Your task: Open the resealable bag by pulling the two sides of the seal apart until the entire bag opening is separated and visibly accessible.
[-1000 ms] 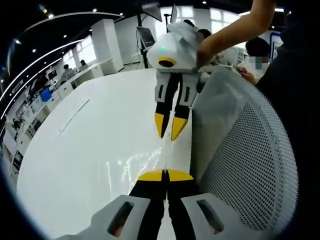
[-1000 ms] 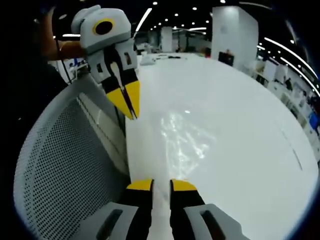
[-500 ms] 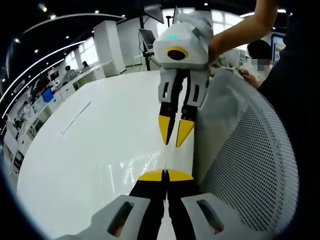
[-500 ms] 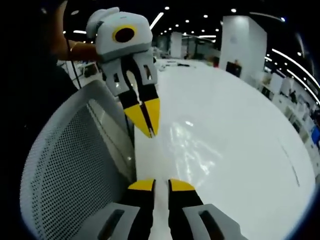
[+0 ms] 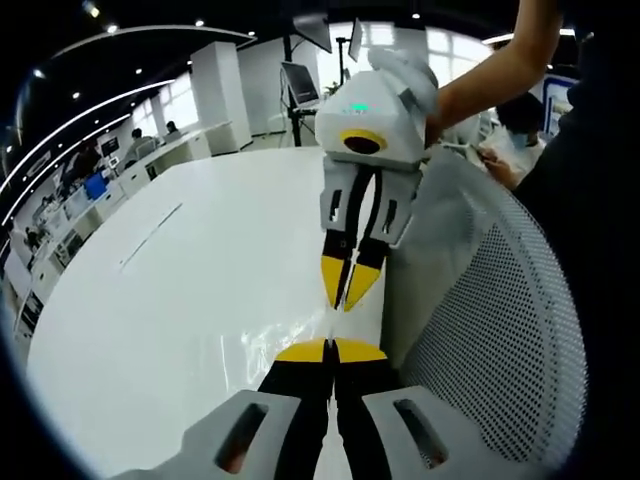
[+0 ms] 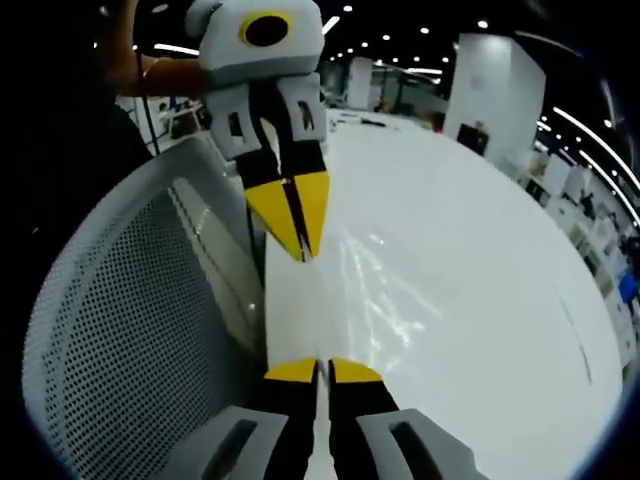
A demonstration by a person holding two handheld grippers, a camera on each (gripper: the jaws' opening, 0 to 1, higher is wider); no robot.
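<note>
Resealable bag (image 5: pixel 480 330): white mesh-patterned body with a clear strip along its top edge, held up above the white table (image 5: pixel 180 300) between the two tongs.

Left gripper (image 5: pixel 331 350): yellow-tipped jaws pressed together, clenched on the bag's top edge at one end of the seal. In the right gripper view the same tool (image 6: pixel 297 238) enters from above, its tips meeting on the clear strip, the mesh body of the bag (image 6: pixel 130 330) lying to the far side from the table (image 6: pixel 470 290).

Right gripper (image 6: pixel 312 370): jaws closed to a thin slit, pinching the bag's edge at the other end. In the left gripper view it (image 5: pixel 346 290) points down at the edge, just beyond the left gripper's tips. A hand (image 5: pixel 425 100) holds its housing.
</note>
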